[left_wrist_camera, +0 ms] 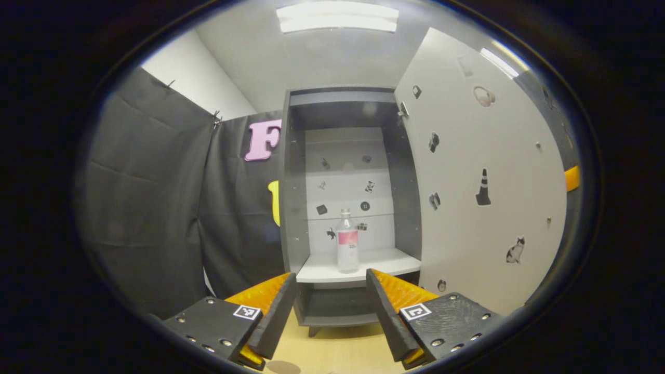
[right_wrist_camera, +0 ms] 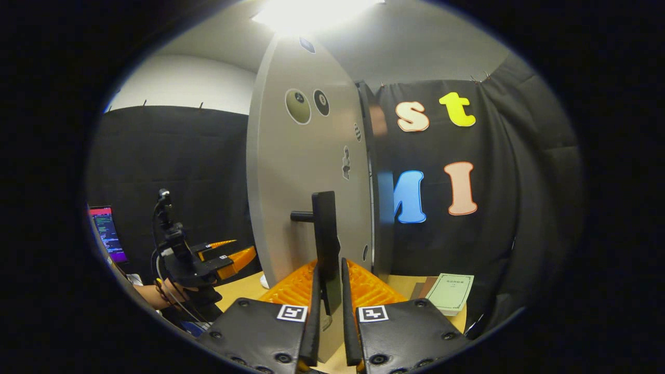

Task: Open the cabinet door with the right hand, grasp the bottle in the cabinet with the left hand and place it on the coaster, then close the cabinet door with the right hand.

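In the left gripper view, my left gripper [left_wrist_camera: 331, 291] has its jaws spread wide and holds nothing. Between them and well beyond, the cabinet [left_wrist_camera: 292, 208] stands open on the surface [left_wrist_camera: 332, 353]. The bottle [left_wrist_camera: 347, 241] stands upright on the cabinet's pale shelf [left_wrist_camera: 384, 262], near the shelf's front edge, apart from my fingers [left_wrist_camera: 278, 311]. It is clear, with a pink band around its middle. Small stickers dot the cabinet's back wall behind it. To the right, the cabinet door [left_wrist_camera: 483, 176] is swung out wide, its inner face towards me, with more stickers on it, among them a traffic cone and a cat.

In the right gripper view, at the far left a screen [right_wrist_camera: 106, 231] glows at the edge. Just right of it I see my left gripper [right_wrist_camera: 228, 252] farther off, held by a hand [right_wrist_camera: 169, 291] over the surface [right_wrist_camera: 239, 288], jaws apart. In the middle, the cabinet door [right_wrist_camera: 296, 197] stands nearly edge-on to me, and its dark upright handle [right_wrist_camera: 326, 244] runs down between the jaws of my right gripper [right_wrist_camera: 330, 306]. The jaws are drawn close on either side of the handle, gripping it. To the right, a pale green booklet [right_wrist_camera: 451, 293] lies on the surface near the booth's cloth wall.
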